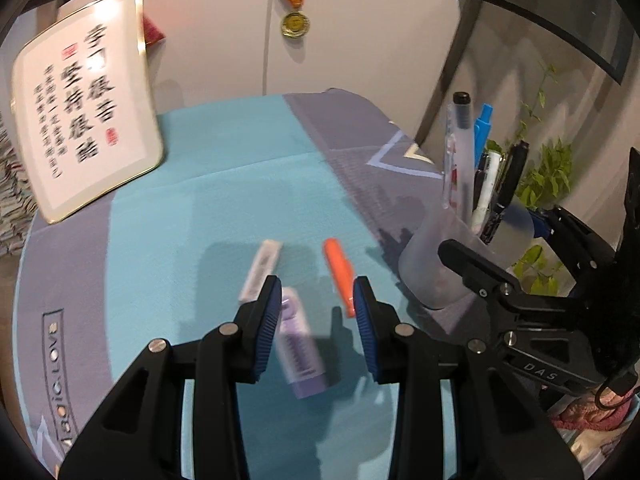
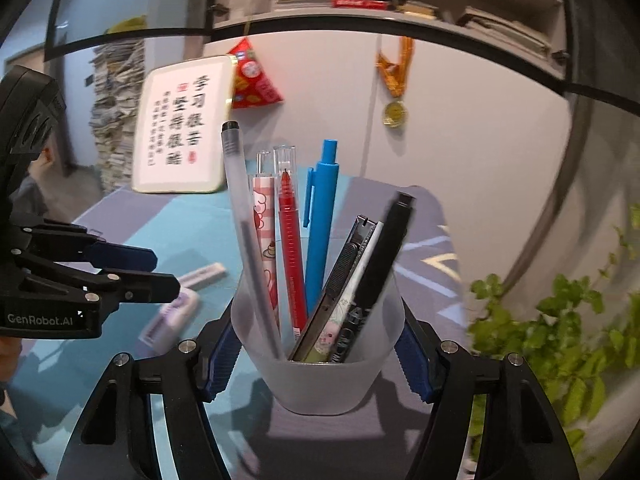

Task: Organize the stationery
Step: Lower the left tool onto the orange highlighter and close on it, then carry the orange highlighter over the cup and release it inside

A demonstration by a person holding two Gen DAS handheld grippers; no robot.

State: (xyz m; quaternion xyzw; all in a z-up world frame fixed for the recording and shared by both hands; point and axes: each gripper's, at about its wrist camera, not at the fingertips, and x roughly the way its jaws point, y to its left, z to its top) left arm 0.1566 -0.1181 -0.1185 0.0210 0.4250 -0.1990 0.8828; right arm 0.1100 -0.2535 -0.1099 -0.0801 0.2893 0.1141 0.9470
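Observation:
My left gripper (image 1: 316,324) is open and empty, hovering over a purple eraser (image 1: 300,354) on the teal cloth. A white eraser (image 1: 260,270) lies just beyond its left finger and an orange highlighter (image 1: 339,274) by its right finger. My right gripper (image 2: 316,360) is shut on a frosted pen cup (image 2: 320,364) that holds several pens, a blue pen (image 2: 322,224) and a red pen (image 2: 289,248) among them. The cup (image 1: 440,264) and right gripper (image 1: 520,300) also show at the right of the left wrist view. The left gripper (image 2: 132,268) shows at the left of the right wrist view.
A framed calligraphy plaque (image 1: 80,108) leans at the back left of the table. A medal (image 1: 295,24) hangs on the wall behind. A green plant (image 2: 560,320) stands to the right of the table. A stack of papers (image 2: 116,112) rises at far left.

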